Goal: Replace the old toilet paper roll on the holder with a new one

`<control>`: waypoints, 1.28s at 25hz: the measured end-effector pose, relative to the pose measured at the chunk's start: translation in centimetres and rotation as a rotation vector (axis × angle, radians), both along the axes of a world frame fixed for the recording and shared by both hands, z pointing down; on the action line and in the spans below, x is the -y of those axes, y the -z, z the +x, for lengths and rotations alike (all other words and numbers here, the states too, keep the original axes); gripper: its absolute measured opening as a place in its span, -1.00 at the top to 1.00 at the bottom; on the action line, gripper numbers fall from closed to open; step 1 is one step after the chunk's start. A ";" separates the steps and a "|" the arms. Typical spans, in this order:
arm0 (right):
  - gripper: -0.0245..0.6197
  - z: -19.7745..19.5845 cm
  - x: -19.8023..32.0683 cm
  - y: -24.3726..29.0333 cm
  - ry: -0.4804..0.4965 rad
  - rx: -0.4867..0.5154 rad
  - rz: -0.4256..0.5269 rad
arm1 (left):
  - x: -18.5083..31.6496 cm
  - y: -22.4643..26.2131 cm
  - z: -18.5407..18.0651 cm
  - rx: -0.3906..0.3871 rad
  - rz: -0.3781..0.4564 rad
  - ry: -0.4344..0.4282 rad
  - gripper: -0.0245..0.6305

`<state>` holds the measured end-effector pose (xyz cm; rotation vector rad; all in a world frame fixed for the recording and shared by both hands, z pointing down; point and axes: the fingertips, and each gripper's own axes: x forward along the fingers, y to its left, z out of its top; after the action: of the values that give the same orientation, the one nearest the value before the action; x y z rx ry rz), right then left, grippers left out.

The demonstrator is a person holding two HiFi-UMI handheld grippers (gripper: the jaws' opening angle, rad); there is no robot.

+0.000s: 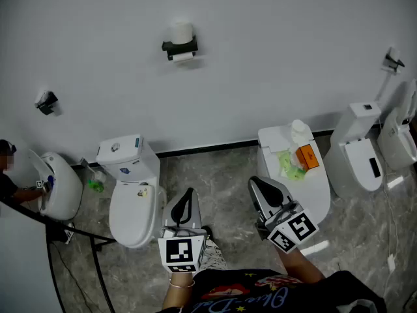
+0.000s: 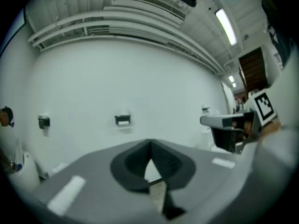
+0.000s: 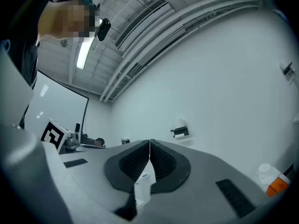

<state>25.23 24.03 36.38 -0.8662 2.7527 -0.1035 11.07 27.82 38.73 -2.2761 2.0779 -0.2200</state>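
A black toilet paper holder [image 1: 179,47] hangs on the white wall, with a white roll [image 1: 182,31] standing on top of it and a strip of paper [image 1: 184,57] showing under it. It appears small in the left gripper view [image 2: 122,120] and in the right gripper view [image 3: 180,131]. My left gripper [image 1: 189,192] and right gripper [image 1: 253,182] are held low in front of me, well short of the wall, both shut with nothing between the jaws. A white roll-like object [image 1: 298,132] sits on a toilet to the right.
Several white toilets line the wall: one [image 1: 130,194] left of my grippers, one [image 1: 313,181] to the right bearing a green packet [image 1: 290,165] and an orange box [image 1: 307,156]. Smaller wall holders [image 1: 47,102] [image 1: 393,60] flank the scene. A person [image 1: 8,175] works at far left.
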 end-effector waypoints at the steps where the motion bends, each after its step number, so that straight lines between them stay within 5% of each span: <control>1: 0.89 -2.1 1.7 0.3 -0.005 -0.010 0.006 | 1.8 0.3 -1.9 0.001 -0.001 -0.013 0.93; 6: 0.89 -14.5 11.9 2.1 -0.039 -0.090 0.075 | 12.3 3.0 -13.7 -0.001 0.026 -0.059 0.93; 9: 0.89 -17.9 16.1 2.7 -0.081 -0.051 0.056 | 16.9 3.6 -17.6 -0.029 0.037 -0.082 0.93; 13: 0.89 -20.0 20.0 2.2 -0.087 -0.046 0.013 | 21.2 2.7 -19.1 -0.080 0.011 -0.106 0.93; 21: 0.89 -21.8 31.7 2.5 -0.070 -0.009 -0.024 | 30.4 3.3 -21.6 -0.011 0.001 -0.065 0.93; 32: 0.89 -24.6 40.6 2.1 -0.001 -0.020 -0.016 | 40.5 2.8 -22.1 0.006 0.013 -0.059 0.93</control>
<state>0.61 -16.56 34.27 -0.8779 2.7731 -0.1172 -11.07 -12.68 35.89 -2.3223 2.0001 -0.2105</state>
